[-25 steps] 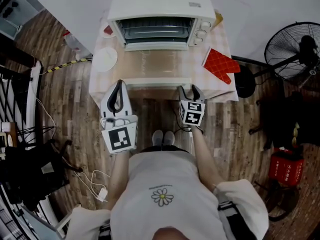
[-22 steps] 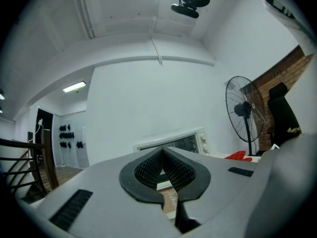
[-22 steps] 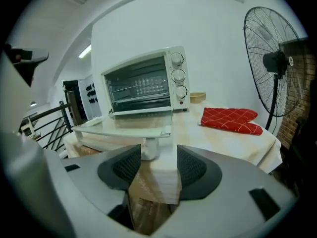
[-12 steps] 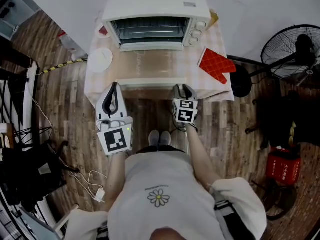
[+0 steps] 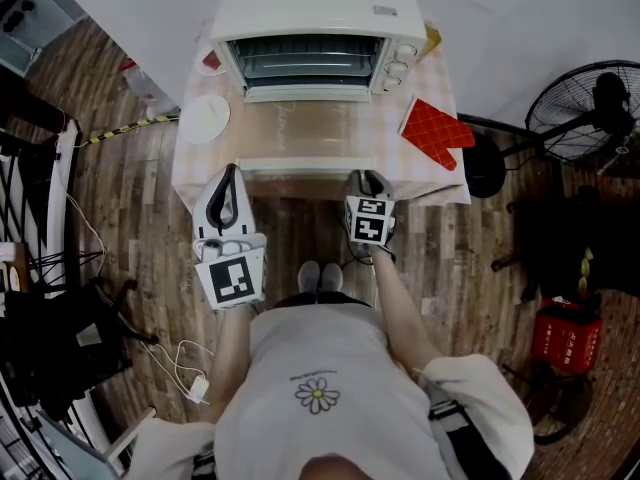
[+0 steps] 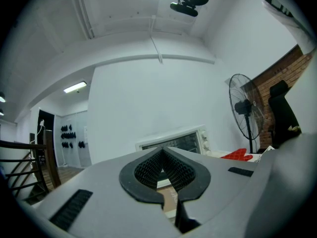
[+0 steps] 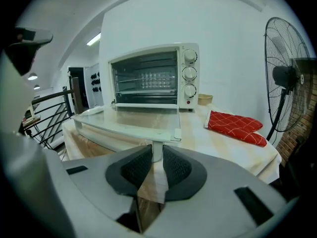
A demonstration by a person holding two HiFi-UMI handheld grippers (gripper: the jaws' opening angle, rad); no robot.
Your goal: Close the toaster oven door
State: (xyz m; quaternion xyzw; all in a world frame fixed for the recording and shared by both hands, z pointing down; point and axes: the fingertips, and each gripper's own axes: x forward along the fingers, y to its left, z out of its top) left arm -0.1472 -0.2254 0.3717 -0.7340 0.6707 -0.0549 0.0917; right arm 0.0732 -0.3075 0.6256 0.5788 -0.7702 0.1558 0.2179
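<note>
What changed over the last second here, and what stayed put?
The fingers of the right gripper have just been closing and now clamp the post of the handle. The door still lies open and flat, the left gripper stays shut and empty, and the mitt and plate have not moved.

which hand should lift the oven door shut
Right. The right gripper, jaws just closed further, grips the white handle post of the open glass door; the left gripper is shut on nothing.
</note>
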